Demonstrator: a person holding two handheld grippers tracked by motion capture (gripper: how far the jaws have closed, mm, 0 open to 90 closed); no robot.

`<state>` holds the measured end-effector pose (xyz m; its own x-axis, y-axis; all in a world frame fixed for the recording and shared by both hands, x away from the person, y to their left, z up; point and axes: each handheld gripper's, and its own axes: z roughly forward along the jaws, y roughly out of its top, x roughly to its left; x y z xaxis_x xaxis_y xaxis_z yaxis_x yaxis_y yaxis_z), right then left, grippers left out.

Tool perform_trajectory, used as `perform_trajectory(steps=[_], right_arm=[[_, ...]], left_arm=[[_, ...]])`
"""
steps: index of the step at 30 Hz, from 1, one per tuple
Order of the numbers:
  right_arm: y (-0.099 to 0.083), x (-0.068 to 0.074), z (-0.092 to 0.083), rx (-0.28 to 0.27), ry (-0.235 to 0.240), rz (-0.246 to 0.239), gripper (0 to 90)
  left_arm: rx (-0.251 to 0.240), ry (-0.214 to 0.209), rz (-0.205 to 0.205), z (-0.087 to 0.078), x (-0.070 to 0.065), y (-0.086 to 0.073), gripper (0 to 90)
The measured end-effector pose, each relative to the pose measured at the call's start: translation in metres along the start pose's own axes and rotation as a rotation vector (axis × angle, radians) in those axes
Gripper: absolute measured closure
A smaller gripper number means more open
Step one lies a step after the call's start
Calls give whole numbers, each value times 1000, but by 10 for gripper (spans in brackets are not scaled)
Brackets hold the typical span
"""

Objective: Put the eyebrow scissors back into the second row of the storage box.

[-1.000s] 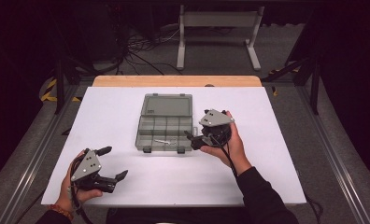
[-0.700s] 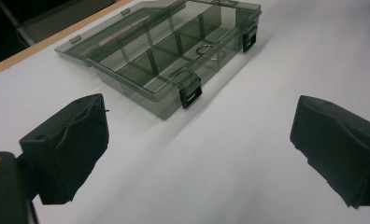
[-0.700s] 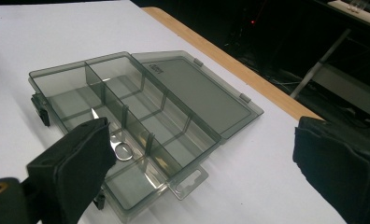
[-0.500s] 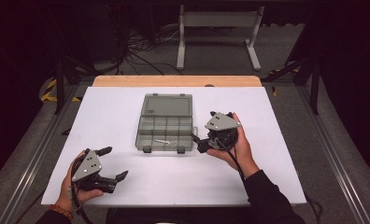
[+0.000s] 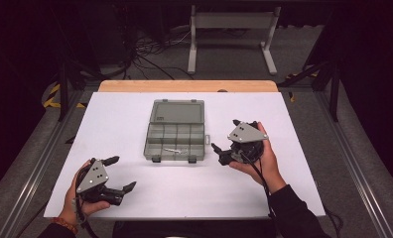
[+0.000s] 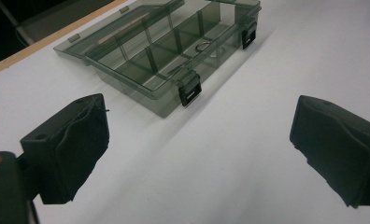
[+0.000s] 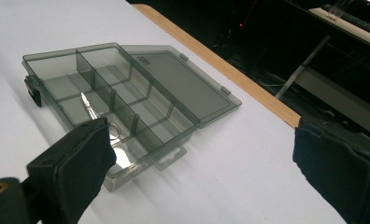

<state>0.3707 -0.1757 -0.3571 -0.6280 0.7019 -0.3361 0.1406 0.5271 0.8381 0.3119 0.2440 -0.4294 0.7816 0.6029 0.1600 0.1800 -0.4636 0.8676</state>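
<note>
No legible text, label, brand, number or sign is present. The lid of the box [image 7: 174, 79] carries a small embossed mark near its inner edge, visible in the right gripper view and faintly in the high view; it is too small and too blurred to read. The yellow-and-black striped marking [image 5: 50, 95] on the floor at the left of the table is a hazard pattern without characters.
</note>
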Motion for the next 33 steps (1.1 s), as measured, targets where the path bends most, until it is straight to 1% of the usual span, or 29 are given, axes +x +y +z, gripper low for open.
perform_trajectory(steps=[2, 6, 7, 8, 9, 14, 16, 18, 26, 30, 33], right_arm=[[-3, -1, -5, 1, -5, -8, 57], [-6, -1, -9, 1, -8, -11, 57], [-8, -1, -10, -1, -8, -11, 56], [-10, -1, -12, 0, -6, -11, 55], [-11, -1, -13, 4, -6, -13, 54], [-18, -1, -19, 10, -12, -23, 53], [-20, -1, -21, 10, -11, -22, 52], [-23, -1, -25, 4, -10, -24, 52], [-31, -1, -35, -16, -9, -31, 51], [-37, 0, -40, -25, -27, -48, 53], [-42, 0, -44, -36, -29, -47, 53]], left_arm=[[3, -1, 2, 0, 0, 0, 56], [1, -2, 8, 1, 0, 0, 56], [4, 0, 5, 1, 0, 0, 57], [3, 1, -7, 1, -1, 0, 58], [5, 1, -1, 0, 0, 0, 58], [7, 2, 1, 1, 0, 0, 58], [2, -6, 0, 0, 0, 0, 58], [2, -5, 6, 0, 0, 0, 57], [4, -6, 8, 1, -1, 0, 57], [5, -8, 11, 0, -1, 0, 57], [7, -9, 14, 1, -1, 0, 57]])
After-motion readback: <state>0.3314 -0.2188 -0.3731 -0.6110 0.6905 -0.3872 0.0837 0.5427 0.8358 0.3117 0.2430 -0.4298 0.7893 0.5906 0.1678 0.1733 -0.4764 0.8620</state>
